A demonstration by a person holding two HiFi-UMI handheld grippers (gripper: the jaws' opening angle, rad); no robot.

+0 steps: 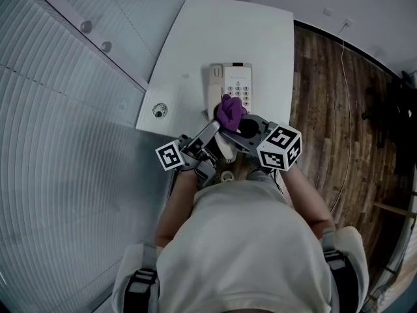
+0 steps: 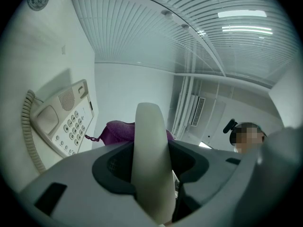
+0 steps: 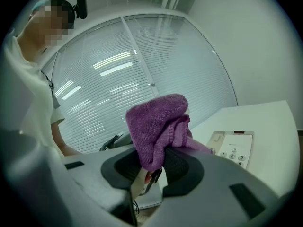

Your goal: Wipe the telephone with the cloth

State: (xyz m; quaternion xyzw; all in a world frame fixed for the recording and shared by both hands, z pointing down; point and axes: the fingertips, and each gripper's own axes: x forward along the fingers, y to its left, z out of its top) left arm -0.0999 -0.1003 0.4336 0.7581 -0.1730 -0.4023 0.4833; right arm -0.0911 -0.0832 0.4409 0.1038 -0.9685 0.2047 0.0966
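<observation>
On the white table, toward the person's side, lies the cream telephone, handset cradled at its left, pale keys at its right. The right gripper is clamped on a bunched purple cloth over the telephone's near end. The left gripper, jaws together and empty, sits just beside it.

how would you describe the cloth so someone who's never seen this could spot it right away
Find the white table, then the cream telephone lying on it. At the telephone's end nearest the person, the right tool is shut on a bunched cloth. It is the only purple, fuzzy thing there; everything round it is white, cream or grey.
</observation>
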